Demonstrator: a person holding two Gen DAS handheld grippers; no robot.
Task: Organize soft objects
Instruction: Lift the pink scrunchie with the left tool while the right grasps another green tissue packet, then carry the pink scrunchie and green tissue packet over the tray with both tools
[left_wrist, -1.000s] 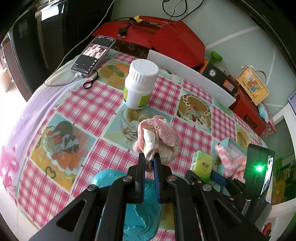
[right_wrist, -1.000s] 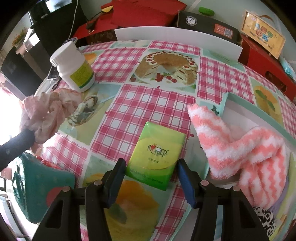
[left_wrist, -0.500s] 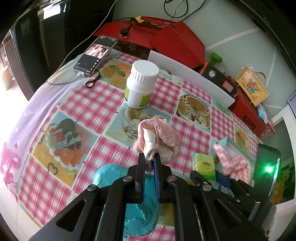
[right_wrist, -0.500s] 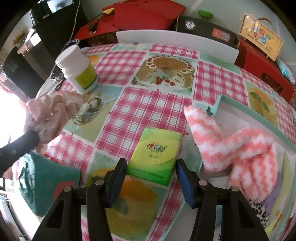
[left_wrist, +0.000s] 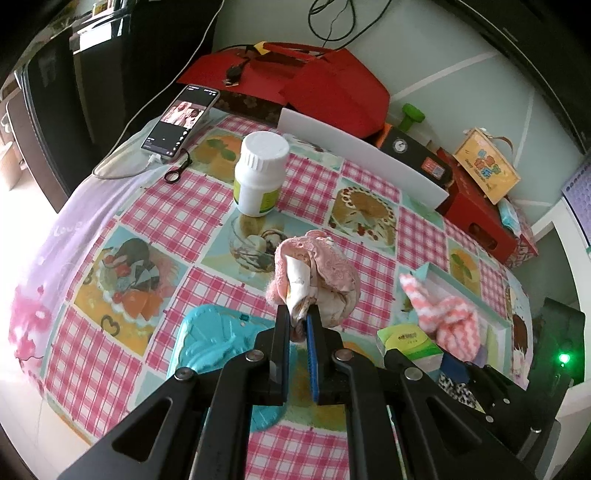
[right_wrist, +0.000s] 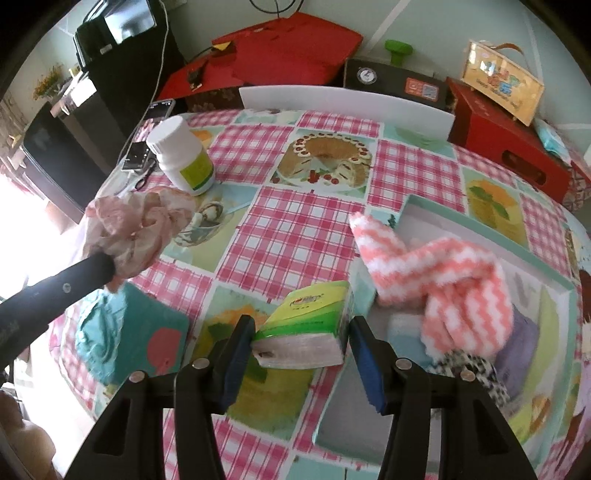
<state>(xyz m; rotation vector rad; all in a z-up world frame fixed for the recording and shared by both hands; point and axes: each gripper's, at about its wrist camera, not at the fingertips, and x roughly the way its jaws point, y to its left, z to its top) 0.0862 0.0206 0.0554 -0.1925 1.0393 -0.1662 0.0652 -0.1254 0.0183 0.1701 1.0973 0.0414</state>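
My left gripper (left_wrist: 298, 314) is shut on a crumpled pink lacy cloth (left_wrist: 325, 280), which hangs above the checked tablecloth. The right wrist view shows the same cloth (right_wrist: 136, 225) at the left, on the end of the left gripper's black finger (right_wrist: 74, 280). My right gripper (right_wrist: 299, 326) is shut on a green tissue pack (right_wrist: 306, 314), gripped by its two sides, tilted and off the table. Just right of it, a pink-and-white striped fuzzy cloth (right_wrist: 436, 273) hangs over the rim of a teal-edged box (right_wrist: 480, 221).
A white bottle (left_wrist: 260, 173) stands mid-table, and a teal mat (left_wrist: 214, 343) lies under the left gripper. A phone (left_wrist: 181, 122) on a cable is at the far left. A white board (left_wrist: 362, 162) and red boxes (left_wrist: 332, 92) line the back. The box also holds purple cloth (right_wrist: 517, 332) and spotted cloth (right_wrist: 469, 365).
The right gripper has closed on the tissue pack and lifted it off the table, tilted. The left gripper has risen a little with the pink cloth still in it.
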